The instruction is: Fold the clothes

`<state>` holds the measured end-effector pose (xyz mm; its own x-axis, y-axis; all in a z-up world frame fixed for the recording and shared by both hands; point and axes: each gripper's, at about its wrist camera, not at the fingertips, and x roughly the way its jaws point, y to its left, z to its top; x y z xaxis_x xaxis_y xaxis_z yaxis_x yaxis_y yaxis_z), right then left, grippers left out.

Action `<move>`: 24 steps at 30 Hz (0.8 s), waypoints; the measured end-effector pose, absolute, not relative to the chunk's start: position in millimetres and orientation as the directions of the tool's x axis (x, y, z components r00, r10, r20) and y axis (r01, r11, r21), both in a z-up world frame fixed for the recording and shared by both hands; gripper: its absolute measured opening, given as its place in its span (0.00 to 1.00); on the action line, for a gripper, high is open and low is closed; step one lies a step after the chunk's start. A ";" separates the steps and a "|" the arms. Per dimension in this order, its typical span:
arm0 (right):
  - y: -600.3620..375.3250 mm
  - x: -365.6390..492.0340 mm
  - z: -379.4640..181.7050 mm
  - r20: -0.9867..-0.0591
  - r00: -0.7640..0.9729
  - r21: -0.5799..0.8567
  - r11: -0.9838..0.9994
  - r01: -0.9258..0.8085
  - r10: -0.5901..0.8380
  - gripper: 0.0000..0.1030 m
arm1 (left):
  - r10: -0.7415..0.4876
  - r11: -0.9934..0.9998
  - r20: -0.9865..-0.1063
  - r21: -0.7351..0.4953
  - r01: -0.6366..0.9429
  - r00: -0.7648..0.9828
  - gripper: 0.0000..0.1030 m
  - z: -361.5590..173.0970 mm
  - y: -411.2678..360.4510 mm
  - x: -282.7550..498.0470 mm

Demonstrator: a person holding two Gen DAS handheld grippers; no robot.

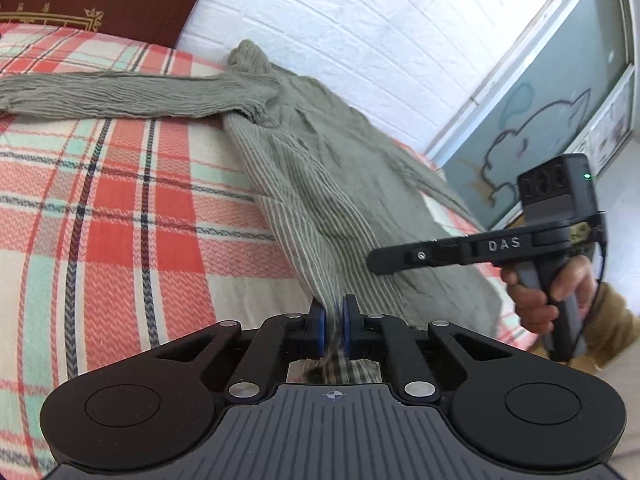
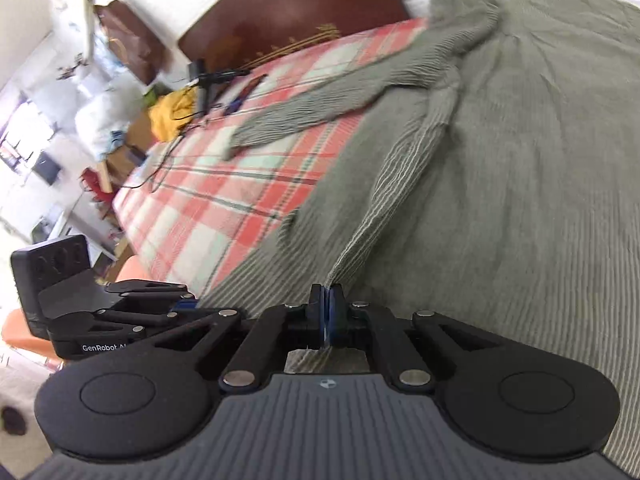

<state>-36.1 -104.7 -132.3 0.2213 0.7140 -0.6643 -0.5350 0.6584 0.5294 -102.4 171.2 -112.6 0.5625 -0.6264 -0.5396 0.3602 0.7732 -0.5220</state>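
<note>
Sweater [image 1: 320,152] lies spread on the bed [image 1: 120,208], body toward the wall and one sleeve [image 1: 100,96] stretched flat across the plaid cover, so it is laid out ready for folding. It is grey-green ribbed knit, soft and limp, with pale stripes where the ribs stretch; the cover is coarser woven check in red, mint and cream. Both tools pinch the near hem, likely to lift or fold that edge over: left gripper [image 1: 333,330] is clenched on a bunched pleat, right gripper [image 2: 328,316] clamped on a thin fold.
</note>
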 end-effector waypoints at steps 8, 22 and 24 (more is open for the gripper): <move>-104.5 -43.7 -144.0 -0.718 0.204 0.501 0.698 -0.511 0.665 0.02 | -0.611 0.788 -0.592 -0.516 0.335 0.526 0.05 -127.8 167.6 -113.2; -113.6 -70.9 -151.1 -0.698 0.190 0.534 0.678 -0.505 0.691 0.37 | -0.530 0.846 -0.641 -0.449 0.289 0.555 0.30 -129.9 168.2 -127.4; -111.8 -74.2 -153.4 -0.691 0.183 0.548 0.672 -0.499 0.699 0.37 | -0.520 0.852 -0.645 -0.431 0.295 0.560 0.34 -129.0 164.4 -124.4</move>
<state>-74.2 -111.8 -153.4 0.1825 0.6992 -0.6912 -0.4988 0.6717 0.5477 -124.4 164.4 -129.0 0.5598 -0.5203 -0.6449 0.2954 0.8524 -0.4313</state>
